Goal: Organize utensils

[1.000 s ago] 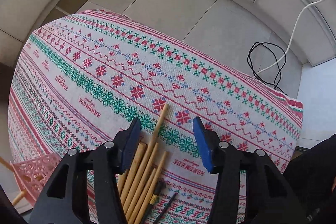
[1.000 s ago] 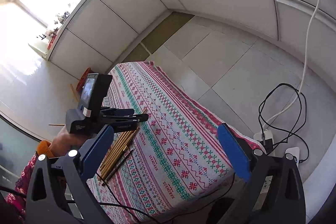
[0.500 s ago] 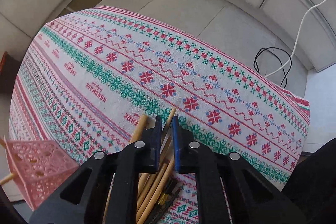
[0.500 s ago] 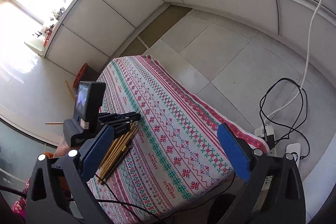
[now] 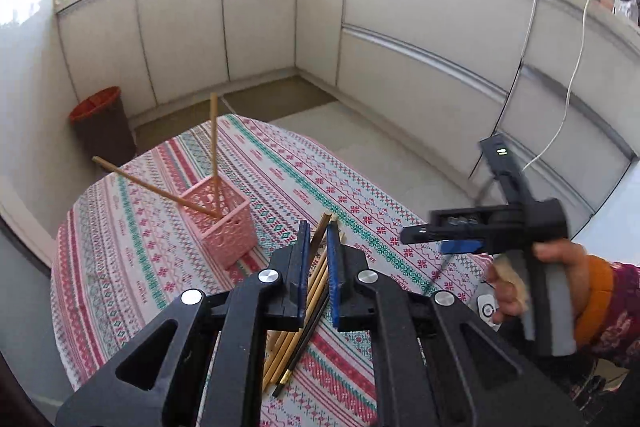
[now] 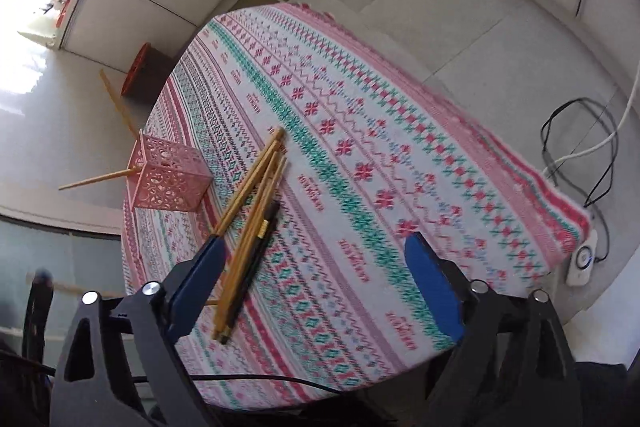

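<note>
Two chopsticks (image 5: 214, 155) stand in the pink basket (image 5: 224, 223) on the bench (image 5: 120, 267); the left claw (image 5: 318, 267) pinches one chopstick (image 5: 320, 239) above the pile (image 5: 288, 343). From the right wrist, the right claw (image 6: 312, 279) is spread and closing, empty, over the pile (image 6: 252, 203) beside the basket (image 6: 168, 179).

Pink basket (image 5: 224, 223) on red-green patterned tablecloth (image 6: 360, 147), tan chopsticks (image 6: 256, 179).

The chopsticks (image 6: 256, 187) looked like matt wood, the basket (image 5: 224, 223) perforated pink plastic, the tablecloth (image 6: 360, 187) woven cloth.
</note>
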Available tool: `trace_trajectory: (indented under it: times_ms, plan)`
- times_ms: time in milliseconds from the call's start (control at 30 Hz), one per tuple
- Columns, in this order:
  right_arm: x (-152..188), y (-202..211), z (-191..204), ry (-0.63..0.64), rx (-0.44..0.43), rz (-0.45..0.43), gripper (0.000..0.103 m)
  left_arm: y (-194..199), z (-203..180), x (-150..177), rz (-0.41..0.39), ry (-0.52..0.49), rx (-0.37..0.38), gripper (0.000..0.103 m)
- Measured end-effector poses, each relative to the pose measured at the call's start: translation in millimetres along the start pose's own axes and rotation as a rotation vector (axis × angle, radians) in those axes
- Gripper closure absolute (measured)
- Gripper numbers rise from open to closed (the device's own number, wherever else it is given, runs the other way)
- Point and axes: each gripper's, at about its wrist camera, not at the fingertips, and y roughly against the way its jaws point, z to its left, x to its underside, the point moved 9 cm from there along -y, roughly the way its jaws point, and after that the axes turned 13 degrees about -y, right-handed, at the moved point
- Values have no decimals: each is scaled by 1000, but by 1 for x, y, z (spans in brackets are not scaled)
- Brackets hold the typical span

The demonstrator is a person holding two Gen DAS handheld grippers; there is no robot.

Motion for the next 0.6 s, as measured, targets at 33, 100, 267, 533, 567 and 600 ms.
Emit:
trace_trajectory:
  times_ms: [33, 100, 267, 533, 567, 600]
  plan:
    - [1, -13, 5, -38, 5, 41, 35, 15, 3, 3, -24, 15, -6, 97]
    - [8, -32, 14, -93, -11, 102, 39, 40, 9, 8, -67, 38, -29, 97]
    - [24, -62, 40, -70, 43, 106, 51, 80, 20, 10, -163, 101, -36, 98]
    - [24, -83, 41, -43, 199, 68, 69, 60, 19, 42, -25, 139, 92, 94]
    - [21, -81, 38, -53, 189, 63, 69, 36, 14, 57, 79, 156, 147, 87]
    - [19, -76, 36, -62, 177, 48, 69, 15, 10, 72, 168, 165, 153, 89]
